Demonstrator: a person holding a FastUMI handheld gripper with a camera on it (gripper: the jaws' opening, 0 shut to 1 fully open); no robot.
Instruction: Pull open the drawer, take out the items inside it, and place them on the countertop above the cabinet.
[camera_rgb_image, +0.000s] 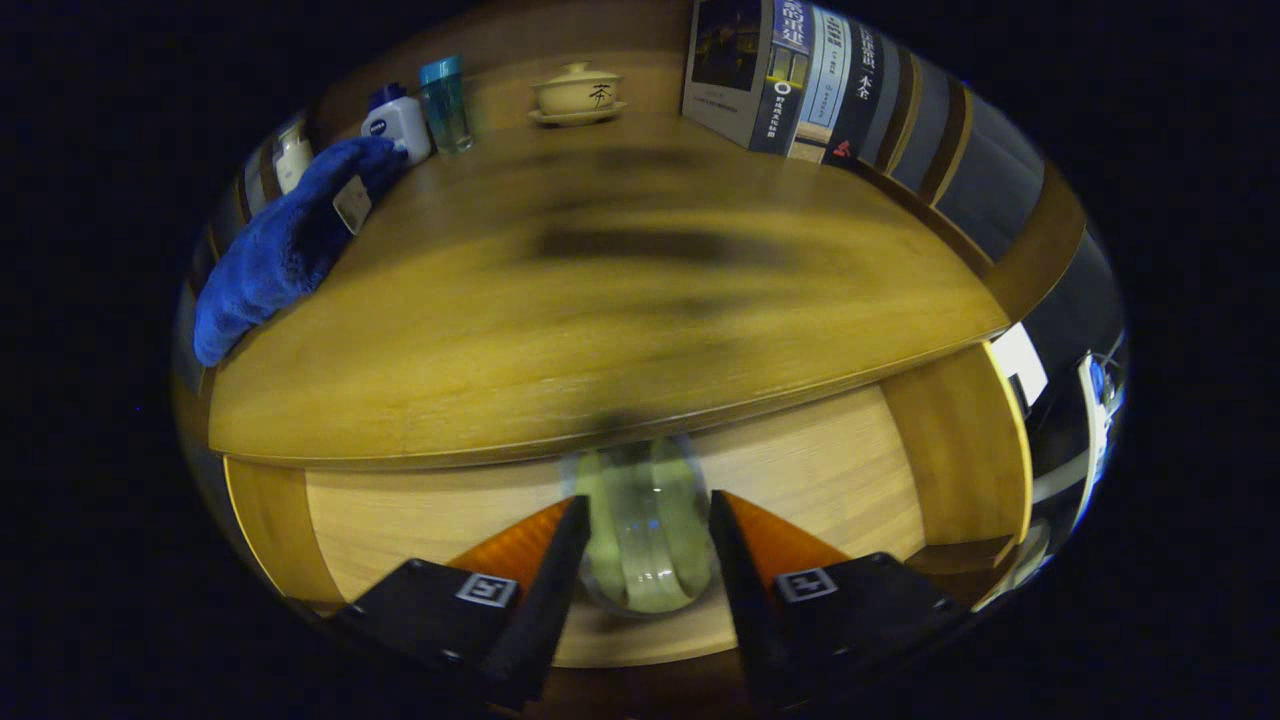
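One glass (647, 530) gripped between my jaws (647, 560), over the open drawer (420, 510). Beyond, on the worktop (600, 330): one towel (285, 245), one teacup (577, 92), three bottles (400, 120), books (790, 80).

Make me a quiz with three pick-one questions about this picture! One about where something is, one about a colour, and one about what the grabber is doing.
1. Where is the lidded teacup?
A. In the open drawer
B. At the back of the countertop, between the teal-capped bottle and the books
C. On the blue towel

2. What colour is the towel?
A. Blue
B. Red
C. White

3. What is the gripper doing?
A. Hanging open over the countertop
B. Pulling a handle
C. Gripping a clear glass jar over the open drawer

Answers:
1 B, it sits on its saucer on the countertop near the back wall.
2 A, the fluffy cloth by the white bottle is blue.
3 C, both fingers press the jar's sides.
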